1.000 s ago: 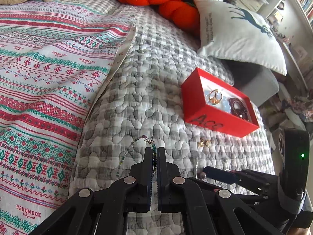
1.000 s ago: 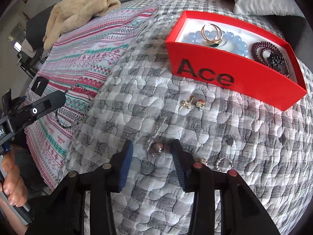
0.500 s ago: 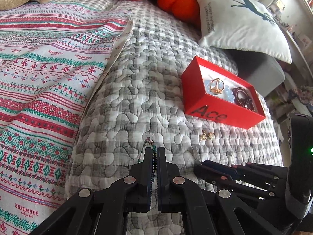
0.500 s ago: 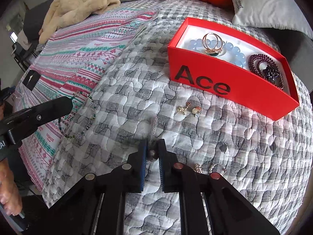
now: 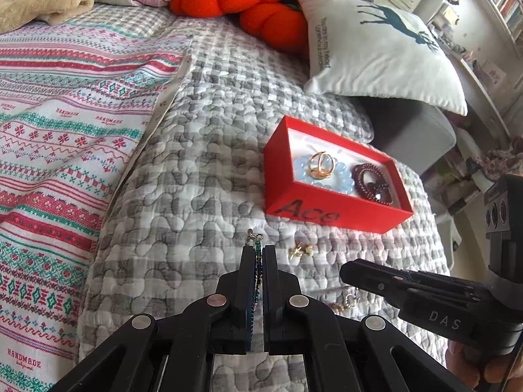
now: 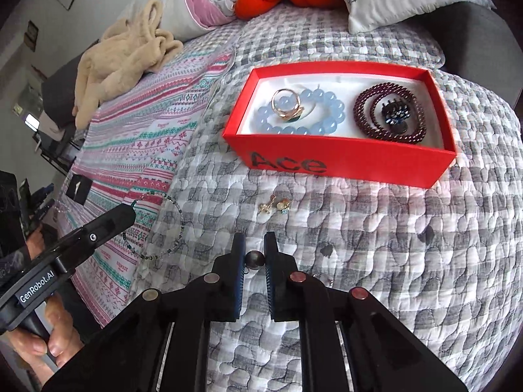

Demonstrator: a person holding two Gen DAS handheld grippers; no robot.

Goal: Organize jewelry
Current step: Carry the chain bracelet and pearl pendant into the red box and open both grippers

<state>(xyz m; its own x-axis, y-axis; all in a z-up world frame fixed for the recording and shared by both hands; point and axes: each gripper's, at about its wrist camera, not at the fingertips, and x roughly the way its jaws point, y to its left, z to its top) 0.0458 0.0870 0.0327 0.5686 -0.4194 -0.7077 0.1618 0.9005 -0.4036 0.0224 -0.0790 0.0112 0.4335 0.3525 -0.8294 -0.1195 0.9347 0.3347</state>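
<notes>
My right gripper (image 6: 254, 251) has closed on the dark bead (image 6: 254, 258) and lifted it off the quilt (image 6: 392, 245), my left gripper (image 5: 255, 254) stays clenched on the beaded bracelet (image 6: 157, 225), so both can go next into the red box (image 6: 340, 160).

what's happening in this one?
A person is sorting jewelry on a quilted bed, holding a gripper in each hand. The left gripper is shut on a thin beaded strand. The right gripper is shut on a dark round bead. The red box already holds a blue bead bracelet, a gold ring and a dark red bracelet. Small earrings lie loose on the quilt.
</notes>
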